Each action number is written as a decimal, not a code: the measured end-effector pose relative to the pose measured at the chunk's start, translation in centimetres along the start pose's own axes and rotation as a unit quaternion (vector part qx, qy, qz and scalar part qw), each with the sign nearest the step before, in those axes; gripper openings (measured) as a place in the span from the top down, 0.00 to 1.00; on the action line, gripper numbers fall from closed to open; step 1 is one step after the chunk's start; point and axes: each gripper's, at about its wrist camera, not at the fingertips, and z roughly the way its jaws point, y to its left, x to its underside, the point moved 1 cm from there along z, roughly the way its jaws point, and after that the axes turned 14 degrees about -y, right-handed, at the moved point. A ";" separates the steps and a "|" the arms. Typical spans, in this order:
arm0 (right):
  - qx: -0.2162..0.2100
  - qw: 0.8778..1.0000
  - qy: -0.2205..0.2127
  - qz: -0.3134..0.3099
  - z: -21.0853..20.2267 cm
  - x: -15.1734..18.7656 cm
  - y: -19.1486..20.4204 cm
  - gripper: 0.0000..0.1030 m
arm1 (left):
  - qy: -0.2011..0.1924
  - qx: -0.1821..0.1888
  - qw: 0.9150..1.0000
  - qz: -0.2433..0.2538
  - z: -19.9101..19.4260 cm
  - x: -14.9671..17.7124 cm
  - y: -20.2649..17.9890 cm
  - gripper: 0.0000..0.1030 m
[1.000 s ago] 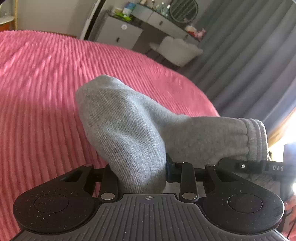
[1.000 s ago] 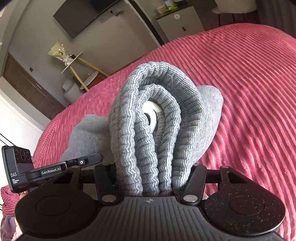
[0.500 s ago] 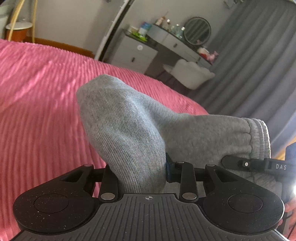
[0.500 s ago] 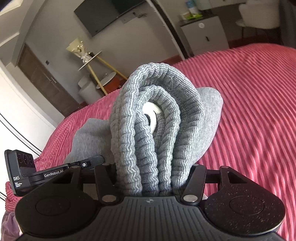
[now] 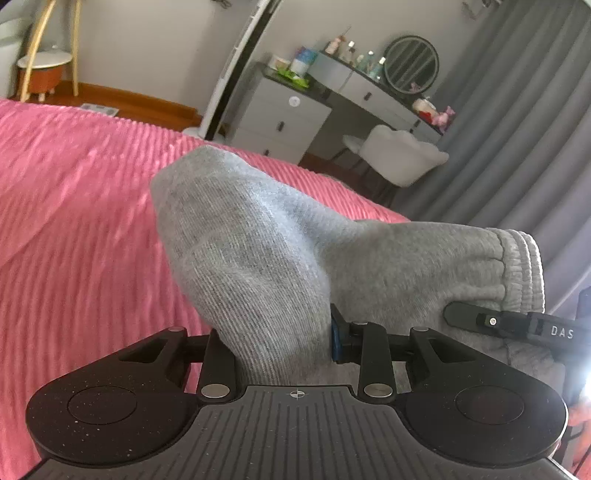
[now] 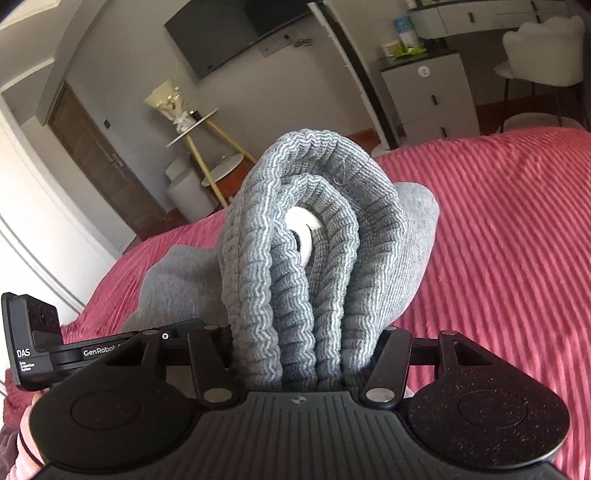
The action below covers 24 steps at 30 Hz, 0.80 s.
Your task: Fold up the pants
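Bunched grey knit pants [image 5: 258,258] hide both tools' fingertips. The left tool [image 5: 280,347] clamps a plain fold; the right tool [image 6: 306,354] pinches the ribbed waistband [image 6: 295,266]. The garment hangs between them above the pink ribbed bedspread [image 5: 74,221], which lies open all around.

Each camera sits just behind its own gripper and looks forward and slightly down along the two fingers, so close that the gripper's black body fills the bottom of its view and the bunched grey pants [image 5: 258,258] rise right in front of the lens. The left wrist view faces across the pink bedspread [image 5: 74,221] toward a dresser [image 5: 280,118] and grey curtains [image 5: 517,129]; the right wrist view faces across that bedspread [image 6: 498,221] toward a wall television [image 6: 236,33] and a door [image 6: 96,162]. Both views share the pants [image 6: 306,240], the bedspread and the dresser [image 6: 428,96], and each catches the other gripper at its edge.
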 end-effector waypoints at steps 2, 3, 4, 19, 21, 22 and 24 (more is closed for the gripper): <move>0.009 1.000 -0.003 0.003 0.8 -0.2 -1.0 0.46 | 0.006 0.000 1.000 0.004 1.5 0.2 0.1 0.67; 0.012 1.000 -0.001 0.002 1.3 -0.1 -1.5 0.46 | 0.012 -0.001 1.000 0.006 2.1 0.4 0.2 0.67; 0.017 1.000 0.000 0.003 1.7 0.0 -2.0 0.46 | 0.019 -0.006 1.000 0.008 2.9 0.7 0.4 0.67; 0.187 0.978 -0.089 0.018 -3.8 1.9 -7.9 0.06 | -0.030 -0.155 0.983 0.098 -2.1 1.0 1.6 0.16; 0.171 0.981 -0.086 0.020 -4.8 4.3 -6.7 0.06 | -0.037 -0.121 0.986 0.107 -2.2 1.5 0.0 0.16; 0.175 0.981 -0.086 0.018 -5.1 5.5 -6.3 0.06 | -0.043 -0.104 0.987 0.112 -2.1 1.6 -0.9 0.16; 0.183 0.978 -0.098 0.030 -5.8 8.4 -5.2 0.06 | -0.060 -0.065 0.990 0.109 -1.8 1.8 -2.3 0.16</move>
